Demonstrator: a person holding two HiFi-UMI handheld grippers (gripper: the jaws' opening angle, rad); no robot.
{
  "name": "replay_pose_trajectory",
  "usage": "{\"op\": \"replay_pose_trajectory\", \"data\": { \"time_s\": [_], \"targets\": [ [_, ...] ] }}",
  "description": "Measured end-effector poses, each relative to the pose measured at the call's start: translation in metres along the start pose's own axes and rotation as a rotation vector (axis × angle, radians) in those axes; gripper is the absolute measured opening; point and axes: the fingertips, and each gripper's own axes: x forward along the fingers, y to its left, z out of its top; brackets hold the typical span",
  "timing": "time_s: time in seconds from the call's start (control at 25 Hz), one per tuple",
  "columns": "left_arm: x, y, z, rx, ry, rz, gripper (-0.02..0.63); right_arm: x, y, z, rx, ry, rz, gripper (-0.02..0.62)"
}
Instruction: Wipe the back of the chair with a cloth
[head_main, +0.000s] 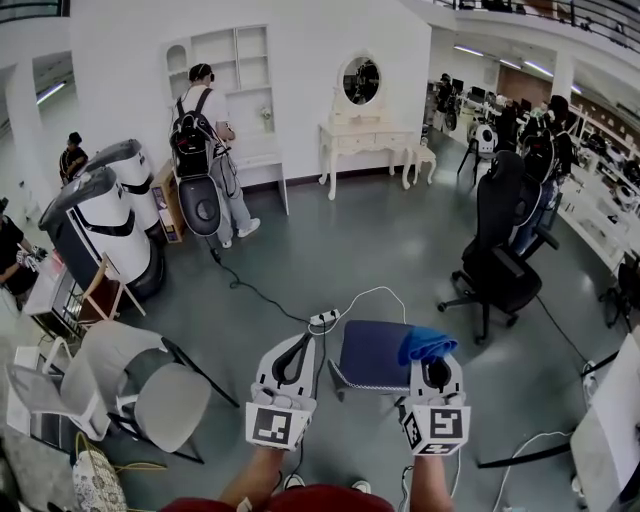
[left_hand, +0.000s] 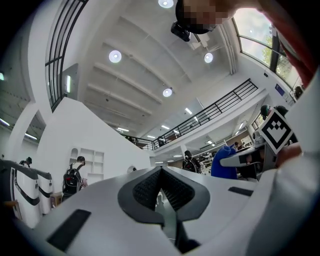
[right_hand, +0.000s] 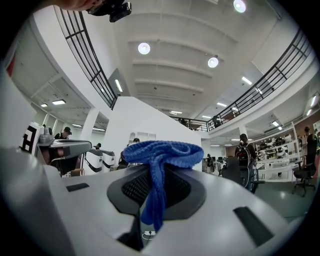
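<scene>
A chair with a dark blue pad (head_main: 372, 353) stands on the floor just ahead of me, between my two grippers. My right gripper (head_main: 436, 364) is shut on a blue knitted cloth (head_main: 427, 343), which bunches over the jaw tips above the chair's right side. In the right gripper view the cloth (right_hand: 161, 154) drapes across the right gripper (right_hand: 153, 176) and a strip hangs down between the pads. My left gripper (head_main: 299, 345) is held level to the left of the chair; in its own view the left gripper (left_hand: 161, 174) is shut with nothing in it.
A black office chair (head_main: 498, 250) stands to the right and a grey folding chair (head_main: 150, 392) to the near left. A power strip and cables (head_main: 324, 319) lie on the floor ahead. A person with a backpack (head_main: 205, 150) stands by white shelves; a white dressing table (head_main: 365, 140) is behind.
</scene>
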Motion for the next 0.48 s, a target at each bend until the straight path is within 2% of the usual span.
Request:
{"op": "replay_pose_trajectory", "data": {
  "time_s": [0.48],
  "targets": [
    [-0.006, -0.011, -0.001, -0.025, 0.019, -0.019, 0.014, -0.008, 0.002, -0.005, 0.007, 0.019, 0.007, 0.060]
  ]
}}
